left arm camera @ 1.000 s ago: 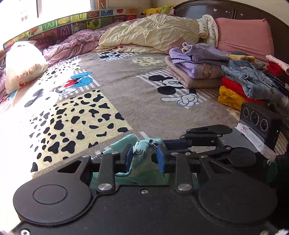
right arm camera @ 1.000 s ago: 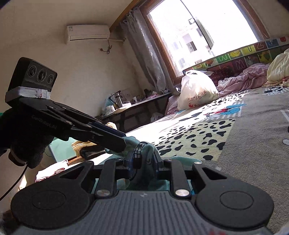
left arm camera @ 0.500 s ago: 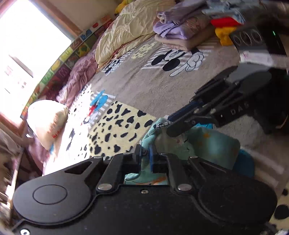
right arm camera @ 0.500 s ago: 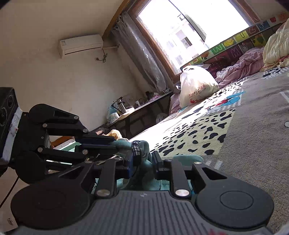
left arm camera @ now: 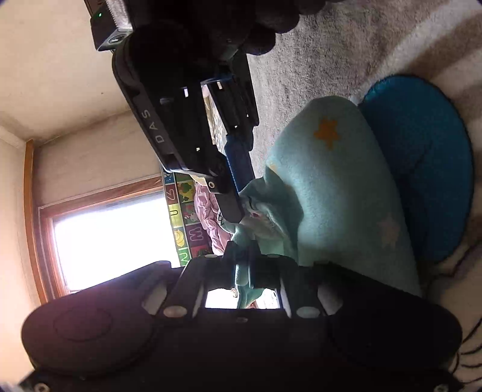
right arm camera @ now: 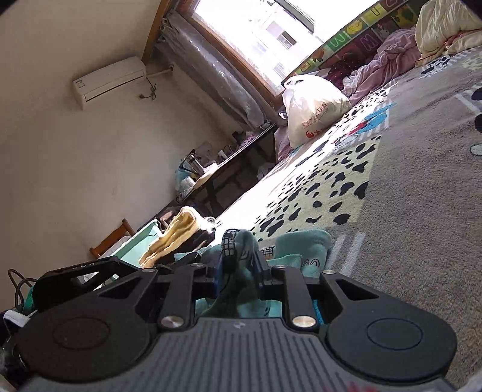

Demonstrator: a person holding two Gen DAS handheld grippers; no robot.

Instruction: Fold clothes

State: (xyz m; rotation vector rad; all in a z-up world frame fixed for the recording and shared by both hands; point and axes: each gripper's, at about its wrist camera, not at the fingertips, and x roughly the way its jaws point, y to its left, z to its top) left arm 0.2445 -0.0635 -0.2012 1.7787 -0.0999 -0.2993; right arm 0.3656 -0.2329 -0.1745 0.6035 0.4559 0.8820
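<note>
A small teal fleece garment [left arm camera: 328,193] with star prints hangs bunched between both grippers above the bed. My left gripper [left arm camera: 241,265] is shut on a fold of it, the view rolled sideways. My right gripper [left arm camera: 235,208] comes in from the upper left of the left wrist view and pinches the same bunched edge. In the right wrist view my right gripper [right arm camera: 239,265] is shut on the teal garment [right arm camera: 301,244], whose dark ribbed trim sticks up between the fingers. Part of the left gripper's black body [right arm camera: 87,274] shows at lower left.
The bed carries a grey cartoon-print blanket [right arm camera: 421,187] with a spotted patch. A white plastic bag [right arm camera: 313,105], a pink quilt [right arm camera: 388,66] and a cream duvet [right arm camera: 446,24] lie by the window. A yellow towel [right arm camera: 171,238] and a low table [right arm camera: 211,175] sit beside the bed.
The left gripper has rolled far over and lifted, so its view now faces the window and ceiling. Both grippers stay shut on the teal garment, and the right one has tilted.
</note>
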